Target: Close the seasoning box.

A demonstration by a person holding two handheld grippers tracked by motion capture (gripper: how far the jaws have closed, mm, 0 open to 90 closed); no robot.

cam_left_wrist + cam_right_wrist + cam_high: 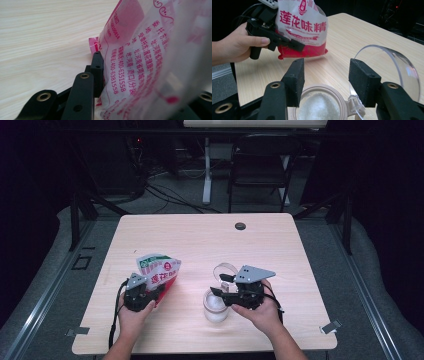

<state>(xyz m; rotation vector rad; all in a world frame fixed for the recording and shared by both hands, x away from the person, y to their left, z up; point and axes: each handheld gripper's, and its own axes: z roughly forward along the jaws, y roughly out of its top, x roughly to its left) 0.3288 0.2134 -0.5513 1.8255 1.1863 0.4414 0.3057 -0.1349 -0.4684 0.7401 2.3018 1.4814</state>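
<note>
Right now the left gripper (152, 292) is clamped on a red-and-white seasoning bag (159, 270), holding it upright with its bottom edge close to the wooden table (200, 240), at the person's left front part of it. From the right gripper view the bag (302, 27) shows bold red Chinese characters on a white panel above a red lower band, and the left gripper (294, 45) pinches it near that lower band, with the person's left hand (235, 46) wrapped round the handle. Up close in the left gripper view, one black jaw presses flat against the bag's printed back (140, 57), whose crinkled plastic carries small pink text; the other jaw is hidden behind the film. The right gripper (220, 285) hovers just above a small clear jar (216, 307) that stands on the table near the front edge, right of the bag and apart from it. In the right gripper view its own jaws stand wide apart with nothing between them, the jar (319, 105) directly below them, filled with white granules. The jar's clear hinged lid (392, 67) is flipped open and stands up behind the jaw at the right of that view, joined to the rim by a small hinge. A round dark grommet (240, 226) sits near the table's far edge.
</note>
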